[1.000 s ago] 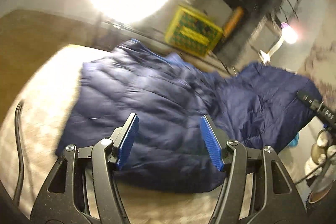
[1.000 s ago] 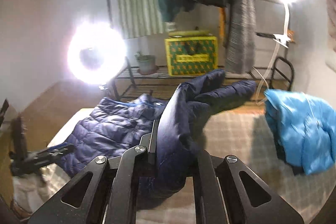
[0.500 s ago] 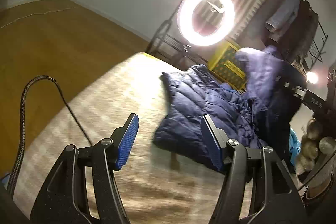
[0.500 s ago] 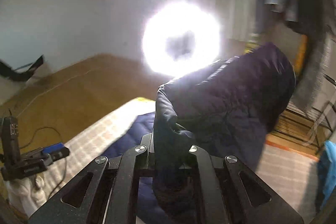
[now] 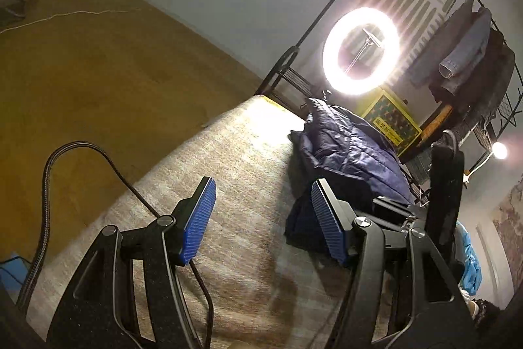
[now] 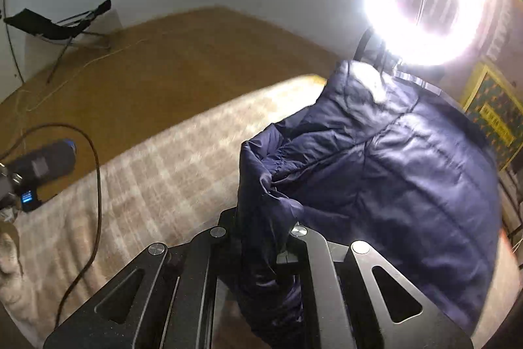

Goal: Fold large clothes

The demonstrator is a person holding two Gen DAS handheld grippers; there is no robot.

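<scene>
Navy puffer jacket (image 6: 408, 172) is bunched on the checked bed cover (image 5: 228, 159), 1 edge pinched tight in the right gripper (image 6: 261, 254). Left gripper (image 5: 261, 218) hangs open over bare cover, holding nothing. Looks light, squishy and slick, so I'd grab hems or seams, not puffy panels

The left claw (image 5: 263, 219) fills the bottom of its picture. Its two blue pads (image 5: 198, 219) stand wide apart with nothing between them. The right claw (image 6: 261, 251) sits at the bottom middle of its picture, squeezed tight on a fold of the dark blue jacket (image 6: 408, 172).
</scene>
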